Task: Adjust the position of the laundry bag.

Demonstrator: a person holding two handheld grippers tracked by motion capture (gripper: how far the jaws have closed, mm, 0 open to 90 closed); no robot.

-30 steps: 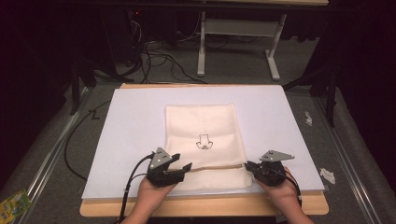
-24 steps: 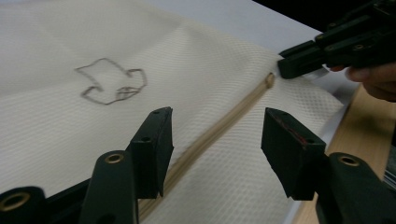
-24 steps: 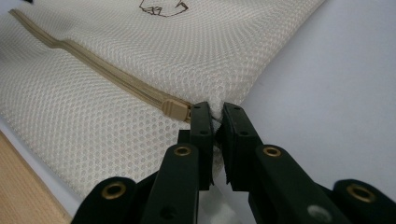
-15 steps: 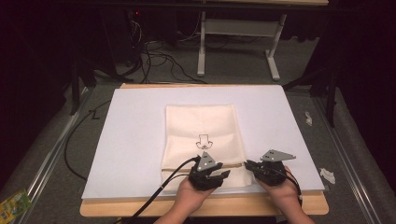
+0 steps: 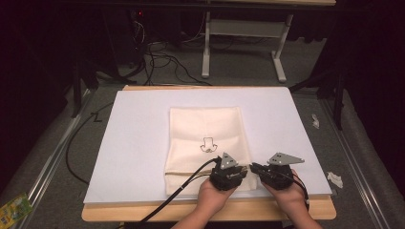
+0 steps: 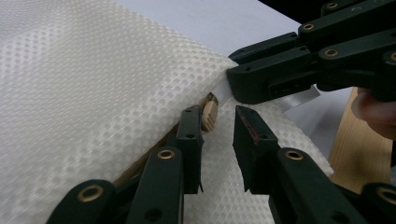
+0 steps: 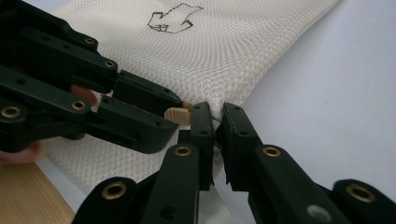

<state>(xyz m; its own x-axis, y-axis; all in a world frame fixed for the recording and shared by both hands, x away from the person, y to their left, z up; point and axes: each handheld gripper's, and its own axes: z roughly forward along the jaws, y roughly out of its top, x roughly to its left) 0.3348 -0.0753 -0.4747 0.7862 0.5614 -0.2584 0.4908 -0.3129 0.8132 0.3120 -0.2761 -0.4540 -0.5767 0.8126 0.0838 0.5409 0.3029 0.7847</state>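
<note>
A cream mesh bag (image 5: 206, 138) with a small dark drawing lies flat on the white board (image 5: 133, 143). My right gripper (image 5: 253, 167) is at the bag's near right corner, and its jaws (image 7: 218, 112) are shut on the fabric edge there. My left gripper (image 5: 244, 169) sits right beside it, tips almost touching. Its jaws (image 6: 217, 116) stand open, a small beige pull tab (image 6: 209, 112) resting against the tip of the left jaw. In the right gripper view that tab (image 7: 176, 114) pokes out at the tips of the left gripper (image 7: 170, 109).
The board rests on a wooden table whose front edge (image 5: 143, 212) is just behind my hands. The left gripper's cable (image 5: 176, 193) trails off the front. Floor cables, white table legs (image 5: 206, 47), paper scraps (image 5: 334, 179) and a green packet (image 5: 14, 207) lie around.
My left gripper has slid right along the bag's near edge, from its left corner to beside the right gripper. The right gripper has stayed put.
</note>
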